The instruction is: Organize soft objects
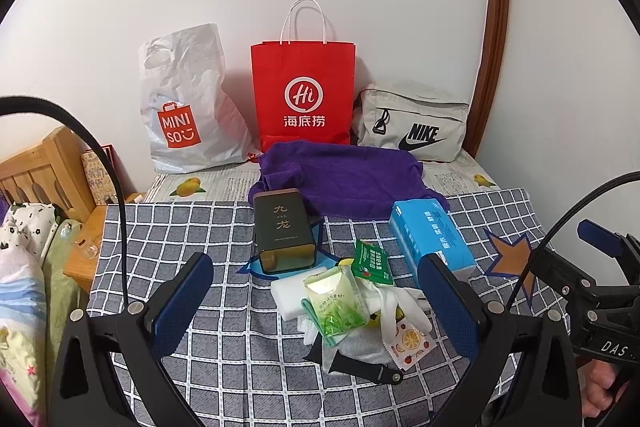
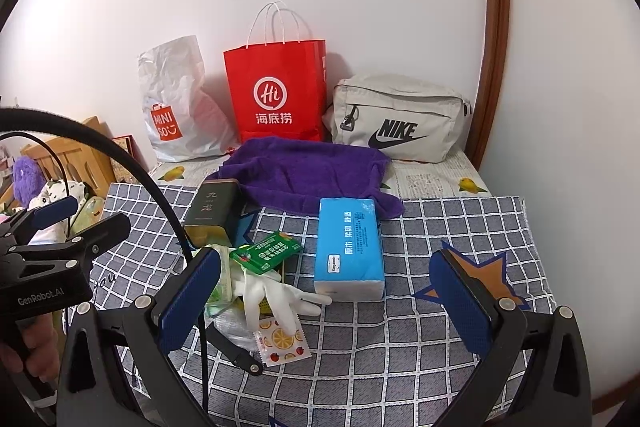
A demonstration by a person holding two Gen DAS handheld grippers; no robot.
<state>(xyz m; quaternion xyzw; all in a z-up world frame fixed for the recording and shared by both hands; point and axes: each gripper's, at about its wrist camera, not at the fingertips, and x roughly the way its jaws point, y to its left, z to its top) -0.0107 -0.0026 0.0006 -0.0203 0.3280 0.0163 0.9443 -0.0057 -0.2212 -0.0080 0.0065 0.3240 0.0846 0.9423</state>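
A purple towel [image 1: 344, 179] [image 2: 312, 175] lies crumpled at the back of the checked cloth. In front of it lie a blue tissue pack [image 1: 430, 237] [image 2: 348, 247], a dark tea tin [image 1: 282, 231] [image 2: 214, 213] on its side, a green sachet [image 1: 370, 263] [image 2: 266, 253], a light green tissue packet [image 1: 336, 303], white gloves [image 2: 276, 297] and a fruit-print wipe [image 1: 410, 345] [image 2: 282, 341]. My left gripper [image 1: 316, 301] hovers open over the small pile, nothing between its pads. My right gripper [image 2: 326, 301] hangs open near the tissue pack, touching nothing.
Against the wall stand a white MINISO plastic bag [image 1: 182, 107] [image 2: 172, 107], a red paper bag [image 1: 304, 99] [image 2: 276, 95] and a grey NIKE pouch [image 1: 416, 125] [image 2: 400, 119]. A wooden bed frame [image 1: 40, 167] and bedding sit left. The checked cloth [image 1: 224, 347] [image 2: 400, 347] covers the table.
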